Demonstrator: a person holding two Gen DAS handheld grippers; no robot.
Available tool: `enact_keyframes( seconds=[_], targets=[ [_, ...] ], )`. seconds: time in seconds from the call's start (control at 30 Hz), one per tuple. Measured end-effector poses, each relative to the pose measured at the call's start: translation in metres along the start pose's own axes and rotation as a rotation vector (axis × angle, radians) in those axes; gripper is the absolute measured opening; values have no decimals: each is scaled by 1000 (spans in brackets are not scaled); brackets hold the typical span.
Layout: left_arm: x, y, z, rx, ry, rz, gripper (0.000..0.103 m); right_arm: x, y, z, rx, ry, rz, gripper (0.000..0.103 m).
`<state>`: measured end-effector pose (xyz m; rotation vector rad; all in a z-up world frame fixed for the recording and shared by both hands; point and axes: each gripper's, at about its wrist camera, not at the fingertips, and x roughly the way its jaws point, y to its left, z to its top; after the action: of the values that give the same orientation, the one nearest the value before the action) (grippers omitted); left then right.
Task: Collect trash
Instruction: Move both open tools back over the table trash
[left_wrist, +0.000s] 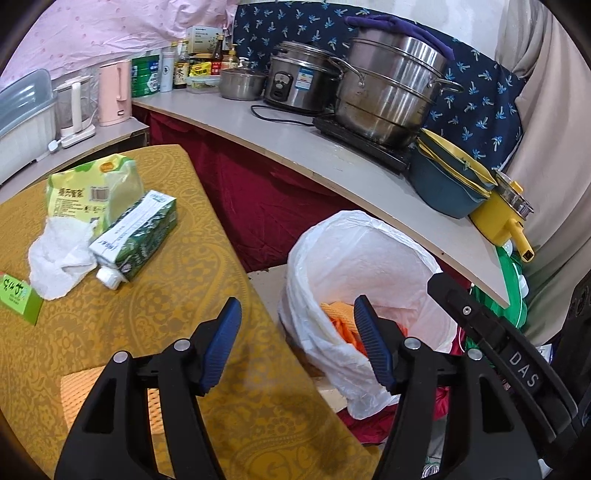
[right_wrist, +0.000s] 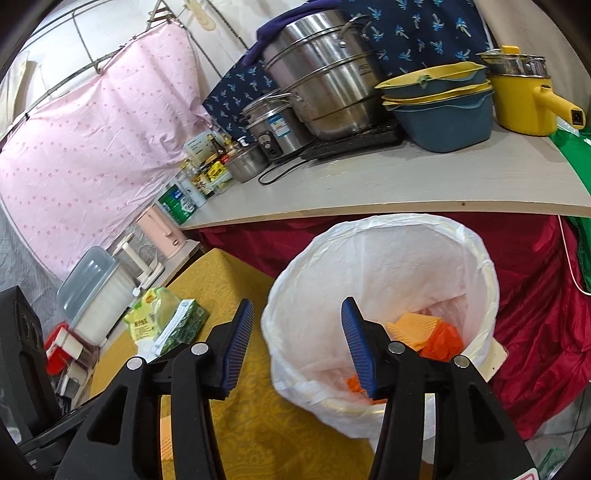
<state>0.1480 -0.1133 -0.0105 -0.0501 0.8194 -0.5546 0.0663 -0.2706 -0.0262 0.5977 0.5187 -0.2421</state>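
From my remote seat, I see both tools hanging empty over the edge of a table draped in a mustard-yellow patterned cloth (left_wrist: 177, 302). The left gripper (left_wrist: 297, 341) holds its blue ribbed fingers (left_wrist: 221, 343) wide apart with nothing between them; its left finger sits over the cloth, its right over the mouth of a round bin lined with a thin white plastic bag (left_wrist: 321, 251). The right gripper (right_wrist: 297, 345) is likewise spread and carrying nothing, straddling the table edge and the bin's near rim.

In the right wrist view the lined bin fills the frame from 12 to 4 o'clock of the fingers, and crumpled orange scraps and a pale orange ridged sheet (right_wrist: 424, 332) lie at its bottom. In the left wrist view the right tool's black body, lettered DAS, crosses at 3 o'clock beyond the bin.

The trash left on the table lies at 10 o'clock of the left gripper, well apart from it: a green-and-white milk carton (left_wrist: 138, 232) on its side with its white cap toward the camera, a crumpled white paper towel (left_wrist: 61, 254) touching the carton's left, and a green-and-yellow plastic food pouch (left_wrist: 85, 188) just behind both. A small bright green box (left_wrist: 18, 299) sits at 9 o'clock by the frame edge.

Behind, at 12 o'clock, a pale countertop (left_wrist: 295, 147) carries a tall stacked stainless steel steamer pot (left_wrist: 391, 96).
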Motion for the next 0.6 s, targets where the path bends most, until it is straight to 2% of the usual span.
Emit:
enact_keyframes(
  seconds=[0.37, 0.43, 0.6],
  targets=[
    [-38, 60, -13, -88, -32, 87, 67, -1, 61, -33, -76, 69, 73, 54],
    [-44, 71, -15, -110, -36, 104, 73, 0, 73, -41, -95, 83, 83, 56],
    [-61, 106, -24, -161, -41, 155, 76, 4, 96, -61, -117, 127, 105, 60]
  ],
)
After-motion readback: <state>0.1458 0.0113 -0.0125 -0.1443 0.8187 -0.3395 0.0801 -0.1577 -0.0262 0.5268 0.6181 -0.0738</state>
